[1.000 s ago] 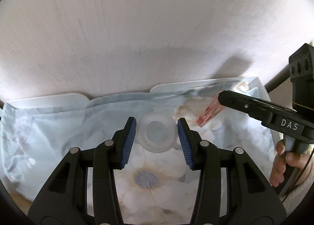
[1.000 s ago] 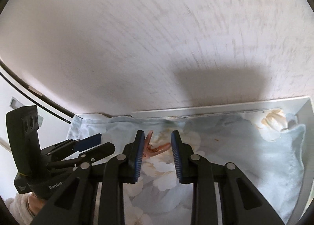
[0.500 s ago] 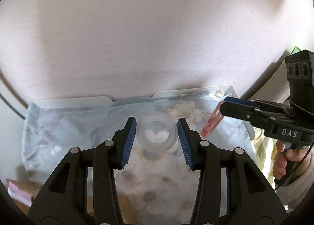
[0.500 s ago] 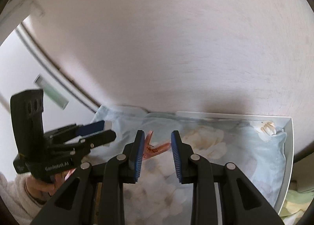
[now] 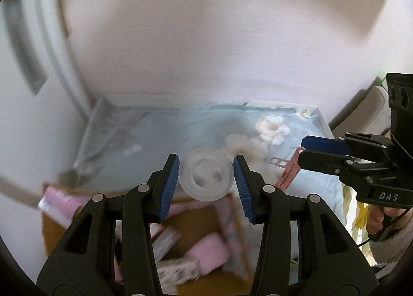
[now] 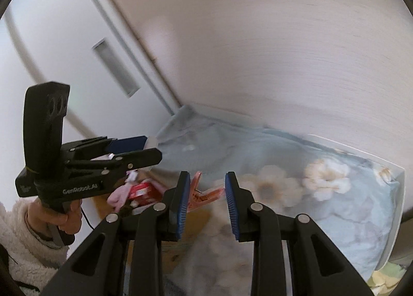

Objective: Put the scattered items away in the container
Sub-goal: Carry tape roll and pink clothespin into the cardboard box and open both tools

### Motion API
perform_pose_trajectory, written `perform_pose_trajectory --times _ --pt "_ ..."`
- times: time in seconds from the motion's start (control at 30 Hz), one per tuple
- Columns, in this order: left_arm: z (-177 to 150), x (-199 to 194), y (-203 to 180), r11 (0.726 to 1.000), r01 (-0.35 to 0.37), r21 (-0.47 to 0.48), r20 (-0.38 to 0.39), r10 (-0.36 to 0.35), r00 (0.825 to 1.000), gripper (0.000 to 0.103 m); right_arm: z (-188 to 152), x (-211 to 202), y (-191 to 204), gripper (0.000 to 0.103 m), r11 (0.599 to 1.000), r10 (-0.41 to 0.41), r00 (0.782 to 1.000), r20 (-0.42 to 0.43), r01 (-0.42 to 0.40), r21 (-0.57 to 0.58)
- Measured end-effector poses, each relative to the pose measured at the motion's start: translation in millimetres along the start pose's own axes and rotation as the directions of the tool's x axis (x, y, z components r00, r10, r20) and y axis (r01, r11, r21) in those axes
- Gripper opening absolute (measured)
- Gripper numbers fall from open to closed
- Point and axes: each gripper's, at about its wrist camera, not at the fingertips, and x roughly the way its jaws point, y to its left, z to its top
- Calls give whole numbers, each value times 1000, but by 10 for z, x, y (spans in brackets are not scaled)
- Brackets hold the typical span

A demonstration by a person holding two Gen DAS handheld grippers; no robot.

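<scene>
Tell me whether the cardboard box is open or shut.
Open: the cardboard box shows its brown floor and pink items lying inside, below the left claw.

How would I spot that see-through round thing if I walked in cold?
Find the blue floral bedsheet, then the open cardboard box at its near edge. Above the box, the left gripper pinches a clear round plastic cup; unlike the pink packets below, it is colourless.

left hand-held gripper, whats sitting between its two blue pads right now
A clear plastic cup, seen end-on in the left wrist view, fills the gap between the blue pads of the left hand-held gripper, above the cardboard box.
</scene>
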Motion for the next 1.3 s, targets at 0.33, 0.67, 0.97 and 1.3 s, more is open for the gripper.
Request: perform_pose_trajectory --times 0.33,0.67,0.97,1.3 --pt "-576 -252 844 991 -81 -106 -109 69 992 41 -103 529 950 26 991 67 992 -111 -79 -106" --pt "-847 -52 1292 988 -132 -84 -241 108 964 41 -263 1144 1476 26 983 55 967 -250 -96 -157" --pt "-912 41 1437 988 -139 -72 -294 112 949 41 -427 1368 1581 26 982 -8 945 -327 -55 -183" --pt "-906 91 1621 974 -135 -182 -356 62 932 102 -471 1568 1584 77 969 -173 908 -381 86 -233"
